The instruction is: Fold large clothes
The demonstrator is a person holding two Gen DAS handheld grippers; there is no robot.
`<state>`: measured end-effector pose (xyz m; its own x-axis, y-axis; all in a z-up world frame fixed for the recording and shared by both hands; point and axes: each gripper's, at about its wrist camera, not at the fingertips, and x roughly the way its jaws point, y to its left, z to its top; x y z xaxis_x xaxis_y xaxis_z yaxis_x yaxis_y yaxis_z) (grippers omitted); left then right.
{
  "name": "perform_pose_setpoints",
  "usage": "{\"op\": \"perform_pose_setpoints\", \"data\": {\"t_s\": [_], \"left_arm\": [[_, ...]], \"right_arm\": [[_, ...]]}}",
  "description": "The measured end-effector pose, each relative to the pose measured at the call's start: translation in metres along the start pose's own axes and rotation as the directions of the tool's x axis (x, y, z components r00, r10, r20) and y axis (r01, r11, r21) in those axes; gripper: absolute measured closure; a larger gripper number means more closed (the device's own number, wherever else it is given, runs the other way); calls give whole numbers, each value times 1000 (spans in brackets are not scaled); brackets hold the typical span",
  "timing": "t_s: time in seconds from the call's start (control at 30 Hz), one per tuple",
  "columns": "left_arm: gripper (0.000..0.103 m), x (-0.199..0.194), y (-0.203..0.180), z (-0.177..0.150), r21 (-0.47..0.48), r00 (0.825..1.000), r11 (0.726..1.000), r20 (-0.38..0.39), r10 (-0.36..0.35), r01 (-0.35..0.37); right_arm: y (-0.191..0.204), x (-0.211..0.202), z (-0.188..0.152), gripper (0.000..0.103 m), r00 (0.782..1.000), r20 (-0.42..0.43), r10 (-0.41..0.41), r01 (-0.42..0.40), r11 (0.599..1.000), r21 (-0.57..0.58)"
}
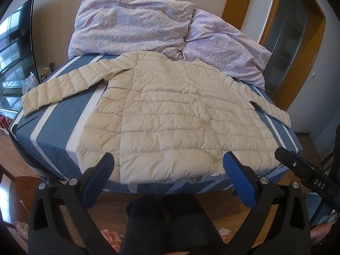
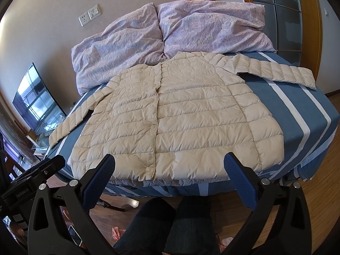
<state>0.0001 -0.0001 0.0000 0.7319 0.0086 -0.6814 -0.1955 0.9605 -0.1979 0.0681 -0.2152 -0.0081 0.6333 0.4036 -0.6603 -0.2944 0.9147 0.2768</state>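
Observation:
A cream quilted down jacket (image 1: 170,114) lies flat, front up and buttoned, on a bed with a blue and white striped sheet (image 1: 53,136). Both sleeves are spread outward. It also shows in the right wrist view (image 2: 176,119) on the same sheet (image 2: 297,119). My left gripper (image 1: 167,161) is open and empty, held above the jacket's hem at the bed's near edge. My right gripper (image 2: 170,161) is open and empty, also above the hem. The right gripper's body shows at the right edge of the left wrist view (image 1: 306,170).
A crumpled lilac duvet (image 1: 148,25) is piled at the head of the bed, also in the right wrist view (image 2: 170,34). A television (image 1: 14,51) stands left of the bed. A wooden door frame (image 1: 297,42) is at right. The person's legs (image 1: 170,223) are below.

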Motion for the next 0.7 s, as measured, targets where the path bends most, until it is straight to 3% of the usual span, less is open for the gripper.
{"op": "perform_pose_setpoints", "data": {"t_s": [0.7], "left_arm": [[2, 0, 0, 0, 0, 1000, 1000, -2, 1, -1]], "right_arm": [[3, 4, 4, 1, 1000, 0, -2, 2, 1000, -1]]}}
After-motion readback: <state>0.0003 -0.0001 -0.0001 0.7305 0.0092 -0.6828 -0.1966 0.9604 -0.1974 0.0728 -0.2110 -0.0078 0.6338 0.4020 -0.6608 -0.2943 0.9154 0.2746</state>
